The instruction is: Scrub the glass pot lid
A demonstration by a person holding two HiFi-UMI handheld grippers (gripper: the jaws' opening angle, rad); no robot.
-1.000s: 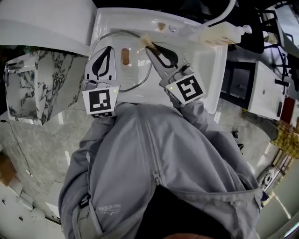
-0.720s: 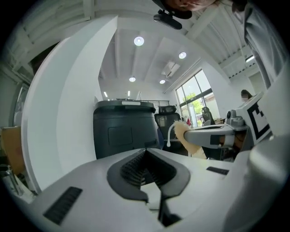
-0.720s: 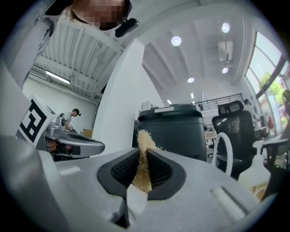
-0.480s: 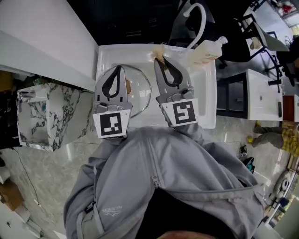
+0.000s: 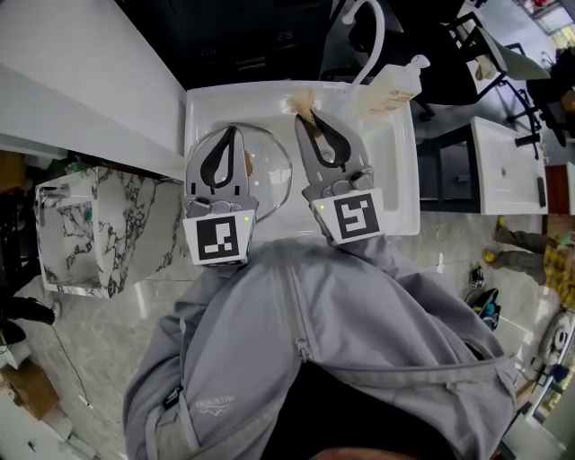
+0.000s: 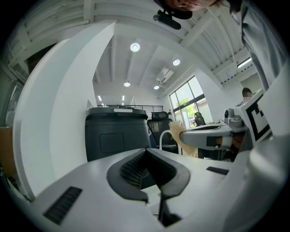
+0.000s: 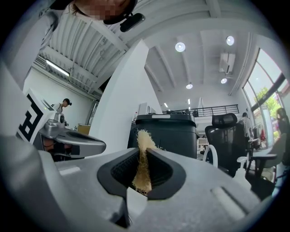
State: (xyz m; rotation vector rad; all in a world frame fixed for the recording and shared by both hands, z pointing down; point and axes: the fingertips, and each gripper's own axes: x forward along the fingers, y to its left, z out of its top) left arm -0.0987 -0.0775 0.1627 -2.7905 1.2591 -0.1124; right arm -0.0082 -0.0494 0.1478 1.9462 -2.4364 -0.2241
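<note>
Gripping a tan fibrous scrubber [image 7: 143,144] between its pads, the right gripper [image 7: 143,156] is holding the tuft so that it sticks out past the jaw tips. The left gripper [image 6: 147,153] is carrying nothing, and its jaws are pressed fully together. In both gripper views the jaws are pointing level across the room, not down at the work.

In the head view the glass pot lid [image 5: 269,172] is lying in the white sink [image 5: 397,171], partly under the left gripper. Its rim is curving out into the gap between the two grippers, and the scrubber is showing beyond that rim, toward the back of the basin.

Judgement: the scrubber is not bearing on the glass, so no scrubbing stroke is in hand and the grippers are poised above the sink. The next move is calling for the right gripper to tip down and lay the fibres on the lid. The left gripper would need to open to take the knob or rim, or press down to steady the lid.

Count:
- two grippers
- one scrubber
- one lid
- one sink
- one faucet [image 5: 370,25]
- one soap dispenser [image 5: 393,85] beside the faucet
</note>
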